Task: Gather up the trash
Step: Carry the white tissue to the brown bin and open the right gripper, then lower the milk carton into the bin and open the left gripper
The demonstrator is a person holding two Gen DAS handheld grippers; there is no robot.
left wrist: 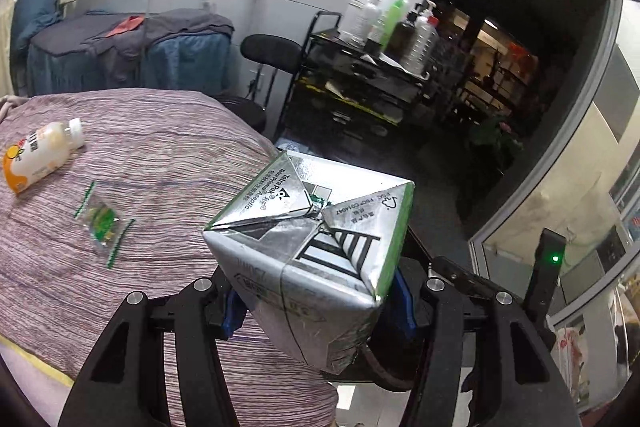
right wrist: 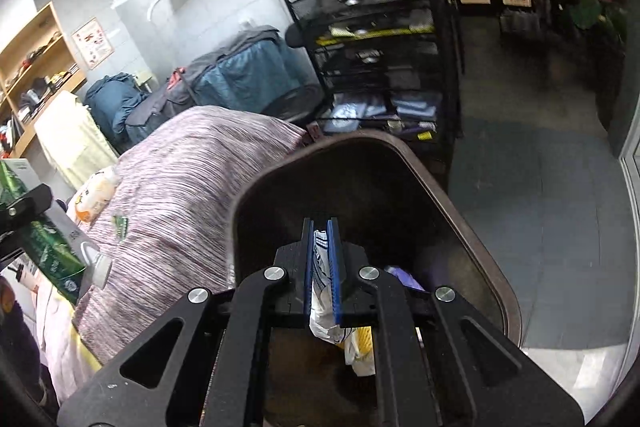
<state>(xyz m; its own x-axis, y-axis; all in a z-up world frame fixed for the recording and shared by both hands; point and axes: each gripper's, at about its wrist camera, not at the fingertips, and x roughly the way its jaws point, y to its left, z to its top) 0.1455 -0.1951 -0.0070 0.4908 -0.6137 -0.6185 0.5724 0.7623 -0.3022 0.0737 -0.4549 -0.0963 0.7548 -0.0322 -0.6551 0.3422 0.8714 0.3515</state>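
the carton (left wrist: pixel 316 259) is silver, with green edges, black stripes and black print on its folded end; from the right wrist view its side (right wrist: pixel 48 247) is green with white marks and a white cap. the left gripper (left wrist: pixel 316 303) has black arms and blue pads. the right gripper (right wrist: pixel 323 267) is black too, its blue pads closed on a white wrapper (right wrist: pixel 320 291) with dark lines and a yellow part. the bin (right wrist: pixel 460 203) is dark brown. the cloth (left wrist: pixel 140 155) is streaked pink, purple and white. the bottle (left wrist: pixel 38 155) is cream with an orange label and white cap. the packet (left wrist: pixel 102 221) is clear with green print and green edges.
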